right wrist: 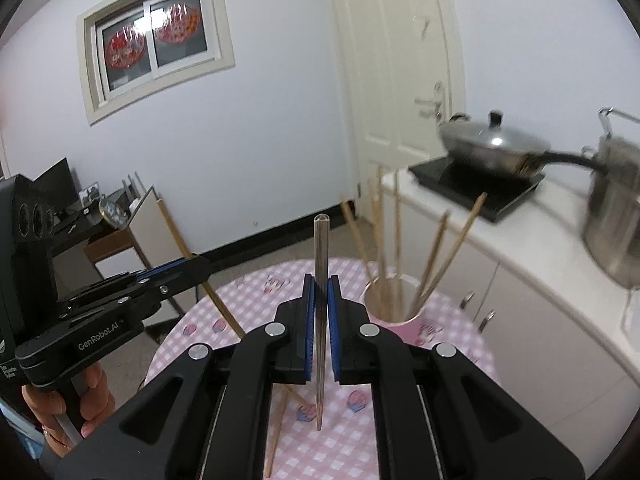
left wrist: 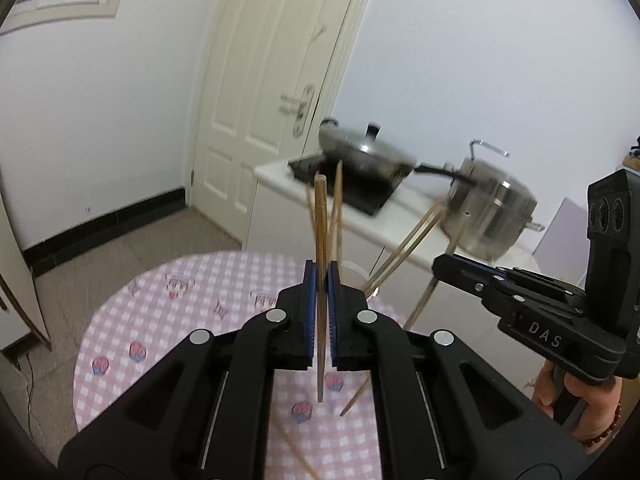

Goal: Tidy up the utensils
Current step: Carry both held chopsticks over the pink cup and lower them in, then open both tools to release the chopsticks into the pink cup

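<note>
My left gripper (left wrist: 321,276) is shut on a wooden chopstick (left wrist: 320,216) and holds it upright above the pink checked table (left wrist: 168,320). My right gripper (right wrist: 320,284) is shut on a metal chopstick (right wrist: 321,240), also upright. A pink cup (right wrist: 394,308) with several wooden chopsticks stands on the table just right of my right gripper; in the left wrist view the cup (left wrist: 354,272) is mostly hidden behind my left fingers. Loose wooden chopsticks (right wrist: 280,424) lie on the table below. The right gripper shows in the left wrist view (left wrist: 444,266), the left in the right wrist view (right wrist: 200,266).
A white counter (right wrist: 532,236) to the right carries a black cooktop (right wrist: 476,188), a lidded wok (right wrist: 492,140) and a steel pot (right wrist: 616,216). A door (left wrist: 256,80) is behind. A desk with clutter (right wrist: 92,216) stands at the left.
</note>
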`<state>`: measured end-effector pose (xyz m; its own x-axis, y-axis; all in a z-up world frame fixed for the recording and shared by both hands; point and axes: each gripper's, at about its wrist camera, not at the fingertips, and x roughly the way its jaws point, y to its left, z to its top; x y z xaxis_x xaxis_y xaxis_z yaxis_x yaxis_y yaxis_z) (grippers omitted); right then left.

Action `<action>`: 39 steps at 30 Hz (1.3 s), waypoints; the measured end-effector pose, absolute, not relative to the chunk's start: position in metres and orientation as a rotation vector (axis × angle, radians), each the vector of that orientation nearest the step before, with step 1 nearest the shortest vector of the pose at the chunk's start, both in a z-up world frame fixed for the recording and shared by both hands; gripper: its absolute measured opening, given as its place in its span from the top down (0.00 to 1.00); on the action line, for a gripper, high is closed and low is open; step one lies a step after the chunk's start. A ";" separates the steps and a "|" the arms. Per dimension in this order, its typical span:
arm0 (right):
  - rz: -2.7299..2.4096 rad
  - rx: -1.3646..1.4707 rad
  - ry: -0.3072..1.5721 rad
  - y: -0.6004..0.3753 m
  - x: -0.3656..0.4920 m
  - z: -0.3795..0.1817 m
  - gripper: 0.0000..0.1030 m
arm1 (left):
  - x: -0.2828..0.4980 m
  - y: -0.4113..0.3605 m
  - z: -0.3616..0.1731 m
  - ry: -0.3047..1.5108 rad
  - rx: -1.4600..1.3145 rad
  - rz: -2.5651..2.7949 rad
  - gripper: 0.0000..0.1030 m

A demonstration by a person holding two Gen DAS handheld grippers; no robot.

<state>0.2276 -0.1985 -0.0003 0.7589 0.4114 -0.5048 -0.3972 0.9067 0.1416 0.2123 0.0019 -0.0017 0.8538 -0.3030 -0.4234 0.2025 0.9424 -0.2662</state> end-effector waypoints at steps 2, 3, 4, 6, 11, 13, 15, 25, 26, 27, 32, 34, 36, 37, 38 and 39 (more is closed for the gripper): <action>0.423 0.031 0.522 -0.208 0.226 0.008 0.95 | 0.211 -0.002 0.007 0.437 -0.220 -0.263 0.95; 0.417 0.036 0.508 -0.210 0.227 0.012 0.95 | 0.211 -0.004 0.010 0.418 -0.226 -0.261 0.95; 0.409 0.039 0.491 -0.214 0.228 0.016 0.95 | 0.213 -0.007 0.013 0.402 -0.231 -0.257 0.95; 0.395 0.038 0.458 -0.219 0.229 0.023 0.95 | 0.216 -0.010 0.019 0.367 -0.242 -0.250 0.95; 0.368 0.061 0.364 -0.232 0.239 0.043 0.95 | 0.237 -0.017 0.026 0.333 -0.288 -0.233 0.95; 0.360 0.074 0.327 -0.238 0.246 0.049 0.95 | 0.246 -0.020 0.030 0.319 -0.304 -0.219 0.95; 0.363 0.086 0.307 -0.242 0.255 0.051 0.95 | 0.253 -0.021 0.032 0.312 -0.318 -0.211 0.95; 0.361 0.075 0.261 -0.254 0.305 0.045 0.95 | 0.281 -0.038 0.035 0.256 -0.302 -0.184 0.95; 0.364 0.078 0.261 -0.258 0.311 0.042 0.95 | 0.284 -0.041 0.035 0.257 -0.295 -0.184 0.95; 0.364 0.081 0.263 -0.260 0.314 0.041 0.95 | 0.288 -0.043 0.032 0.258 -0.290 -0.179 0.95; 0.418 0.112 0.300 -0.272 0.337 0.021 0.95 | 0.303 -0.052 0.017 0.281 -0.262 -0.177 0.95; 0.425 0.104 0.312 -0.272 0.343 0.014 0.95 | 0.308 -0.056 0.011 0.291 -0.249 -0.180 0.95; 0.431 0.106 0.325 -0.272 0.348 0.007 0.95 | 0.312 -0.056 0.008 0.298 -0.244 -0.180 0.95; 0.431 0.107 0.335 -0.273 0.350 0.003 0.95 | 0.313 -0.057 0.005 0.303 -0.238 -0.183 0.95; 0.437 0.111 0.348 -0.273 0.353 -0.001 0.95 | 0.316 -0.058 0.001 0.311 -0.230 -0.182 0.95; 0.441 0.114 0.355 -0.274 0.355 -0.003 0.95 | 0.318 -0.059 -0.003 0.320 -0.224 -0.183 0.95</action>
